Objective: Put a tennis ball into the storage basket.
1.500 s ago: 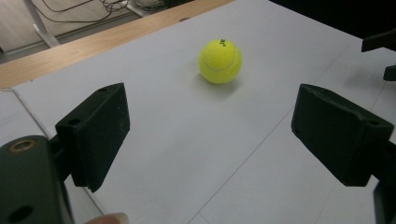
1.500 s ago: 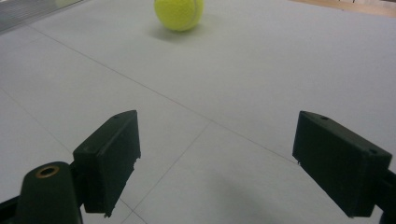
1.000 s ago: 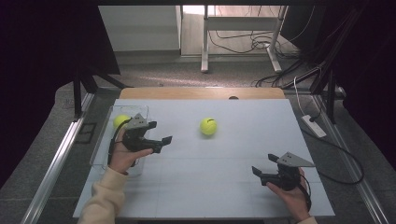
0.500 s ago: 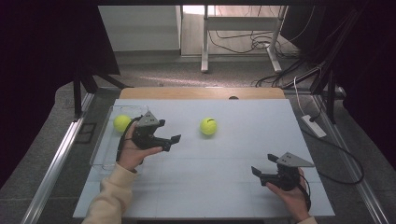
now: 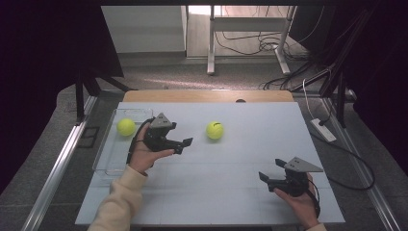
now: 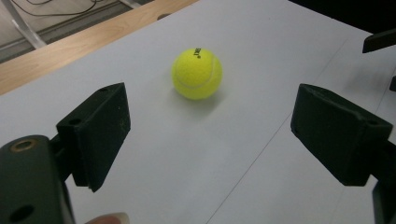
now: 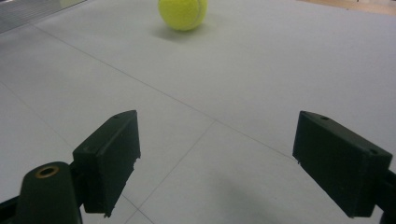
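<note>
A yellow tennis ball (image 5: 214, 130) lies on the pale table (image 5: 231, 192), just back of its middle. A second yellow ball (image 5: 126, 126) rests in a clear tray (image 5: 109, 162) at the left edge. My left gripper (image 5: 184, 145) is held just right of the tray, jaws open and empty, pointing at the middle ball. In the left gripper view that ball (image 6: 197, 73) lies a short way beyond the wide-set pads (image 6: 98, 133). My right gripper (image 5: 271, 170) stands open near the front right, and its view has the ball (image 7: 183, 13) far ahead.
A wooden strip (image 5: 207, 96) borders the table's far edge. Metal rails (image 5: 53, 173) run along both sides. Cables and a white power strip (image 5: 323, 130) lie on the floor to the right. Desk legs (image 5: 210, 43) stand behind.
My left gripper has moved right, from over the tray out onto the table toward the middle ball. Its jaws stay equally wide. The right gripper has kept still.
</note>
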Demonstrator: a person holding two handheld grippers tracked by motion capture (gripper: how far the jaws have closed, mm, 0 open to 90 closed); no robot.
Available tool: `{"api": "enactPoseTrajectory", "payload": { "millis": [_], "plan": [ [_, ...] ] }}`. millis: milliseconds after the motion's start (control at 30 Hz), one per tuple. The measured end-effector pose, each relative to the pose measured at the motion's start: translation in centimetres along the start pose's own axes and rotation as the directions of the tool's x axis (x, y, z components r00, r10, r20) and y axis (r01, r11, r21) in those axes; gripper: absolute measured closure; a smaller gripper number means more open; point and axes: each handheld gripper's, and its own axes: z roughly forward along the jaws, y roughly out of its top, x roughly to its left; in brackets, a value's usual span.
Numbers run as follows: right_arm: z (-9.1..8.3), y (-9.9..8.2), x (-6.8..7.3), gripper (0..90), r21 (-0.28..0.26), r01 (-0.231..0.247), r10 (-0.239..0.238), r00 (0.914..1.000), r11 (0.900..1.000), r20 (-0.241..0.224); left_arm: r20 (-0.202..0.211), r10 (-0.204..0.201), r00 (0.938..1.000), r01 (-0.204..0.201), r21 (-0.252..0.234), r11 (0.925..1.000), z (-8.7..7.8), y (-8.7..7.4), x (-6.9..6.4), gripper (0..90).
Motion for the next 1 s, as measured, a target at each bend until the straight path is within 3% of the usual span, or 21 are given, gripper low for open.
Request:
{"api": "enactPoseTrajectory", "payload": {
  "millis": [1000],
  "plan": [
    [0.0, 0.0, 0.0, 14.6, -0.004, -0.003, 0.003, 1.0000, 1.0000, -0.005, -0.027, -0.002, 0.9996, 0.004, 0.094, 0.9956, 4.5, 1.5, 0.4, 12.4]
  ]
}}
